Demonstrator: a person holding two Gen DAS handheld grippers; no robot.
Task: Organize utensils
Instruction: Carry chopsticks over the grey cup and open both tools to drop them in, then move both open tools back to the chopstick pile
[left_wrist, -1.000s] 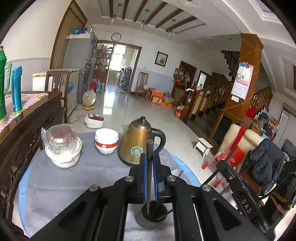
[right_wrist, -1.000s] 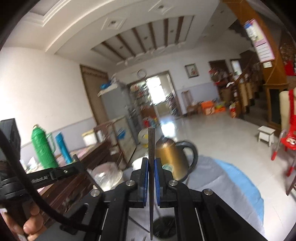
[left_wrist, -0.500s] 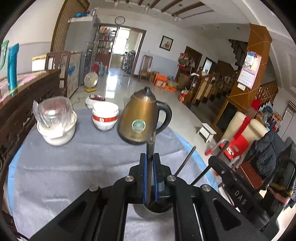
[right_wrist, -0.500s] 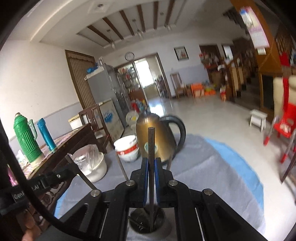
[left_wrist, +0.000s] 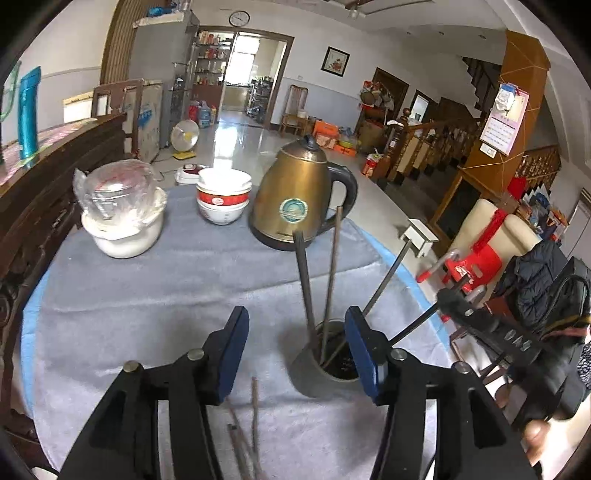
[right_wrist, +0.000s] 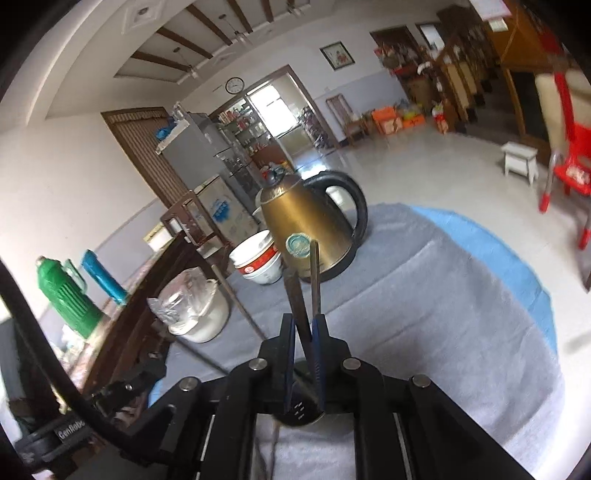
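Note:
A dark metal holder cup (left_wrist: 325, 363) stands on the grey cloth and holds several dark chopsticks (left_wrist: 306, 280) that lean out of it. My left gripper (left_wrist: 297, 350) is open and empty, its blue pads either side of the cup's near left. Two more chopsticks (left_wrist: 254, 413) lie on the cloth below it. In the right wrist view my right gripper (right_wrist: 304, 345) stands just above the holder cup (right_wrist: 299, 408), jaws slightly parted around two chopsticks (right_wrist: 314, 273) that stand in the cup; whether it grips them is unclear.
A brass kettle (left_wrist: 301, 201) stands behind the cup. Stacked red-and-white bowls (left_wrist: 223, 195) and a white pot with a plastic-wrapped lid (left_wrist: 122, 214) sit at the back left. A dark wooden sideboard (left_wrist: 44, 184) borders the table's left. The table edge (left_wrist: 406, 273) drops off at right.
My left gripper has opened and let its chopstick go into the cup. My right gripper has lowered its chopstick into the cup and its jaws have parted a little.

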